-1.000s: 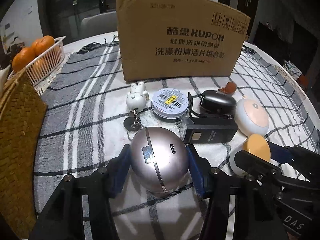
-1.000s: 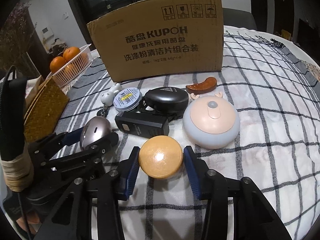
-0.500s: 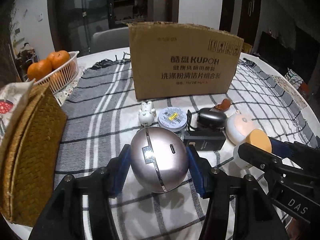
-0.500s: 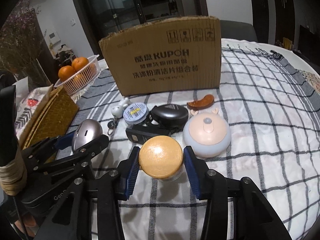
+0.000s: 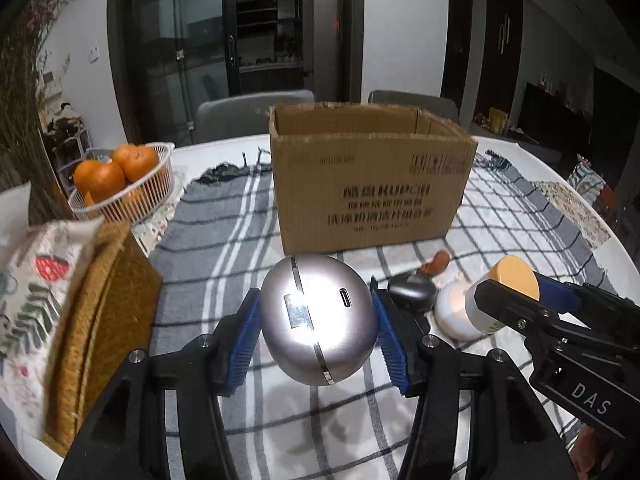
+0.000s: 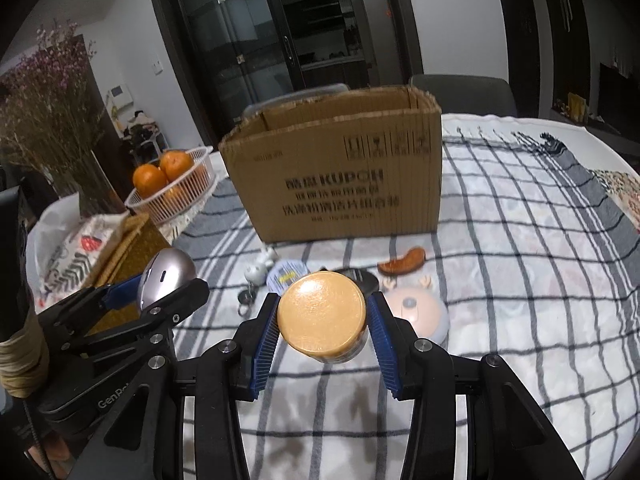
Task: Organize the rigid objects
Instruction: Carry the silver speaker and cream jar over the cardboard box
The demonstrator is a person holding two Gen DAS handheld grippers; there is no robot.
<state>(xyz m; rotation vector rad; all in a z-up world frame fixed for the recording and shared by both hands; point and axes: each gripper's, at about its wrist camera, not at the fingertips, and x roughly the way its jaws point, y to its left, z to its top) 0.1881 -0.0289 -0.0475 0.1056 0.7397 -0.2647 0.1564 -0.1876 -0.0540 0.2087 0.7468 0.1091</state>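
Both loads have risen off the table since a second ago: the left gripper [image 5: 316,332] grasps the silver egg-shaped case [image 5: 318,320], the right gripper [image 6: 322,320] the orange-lidded jar [image 6: 322,318]. The open cardboard box [image 5: 368,184] at twelve o'clock is likely their destination.

Dim room, overhead glare, blurry w/ fisheye-warped edges.

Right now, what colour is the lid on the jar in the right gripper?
Matte yellow-orange lid on the jar, clamped in the right gripper; clearest in the right wrist view.
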